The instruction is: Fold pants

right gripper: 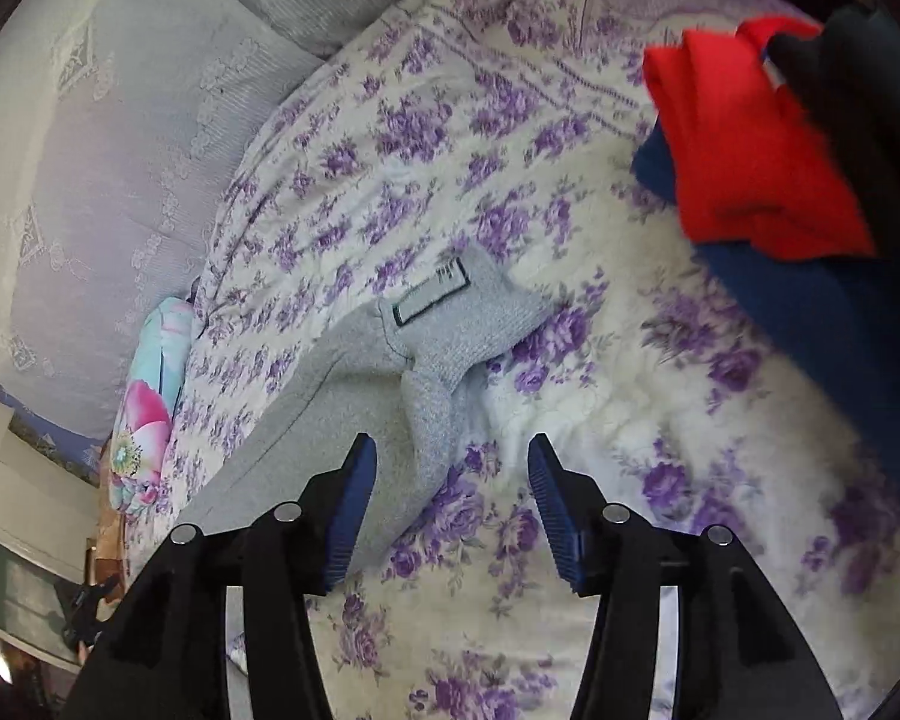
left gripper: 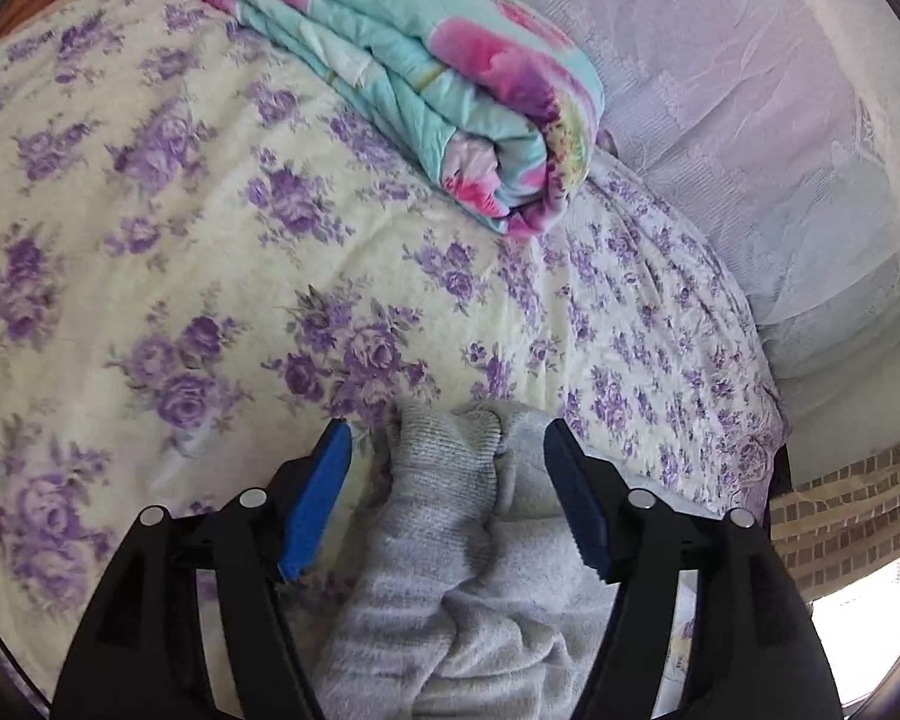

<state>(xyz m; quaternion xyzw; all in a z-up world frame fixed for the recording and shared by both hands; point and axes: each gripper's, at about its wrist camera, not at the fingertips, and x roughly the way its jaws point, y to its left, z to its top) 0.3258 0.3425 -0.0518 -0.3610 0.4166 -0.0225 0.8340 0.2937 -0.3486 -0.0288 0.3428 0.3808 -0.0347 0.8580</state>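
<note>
The grey pants lie on a bed with a purple-flowered sheet, near both tools. They look like thick knit sweatpants: soft, limp and light, likely to sag and bunch when lifted, not slippery, and nothing in them to break. The ribbed band looks the firmest place to take hold, since it is thicker than the rest.

On the left, the left gripper stands about half open, its blue pads either side of that bunched ribbed end without pressing on it, so it holds nothing. Far off lies a folded turquoise and pink quilt.

Further right, the right gripper is likewise half open and empty, with a ribbed fold of the pants just beyond its tips. A white label shows on the grey cloth. At the far right sit a red cloth on something dark blue. I see no containers here.
</note>
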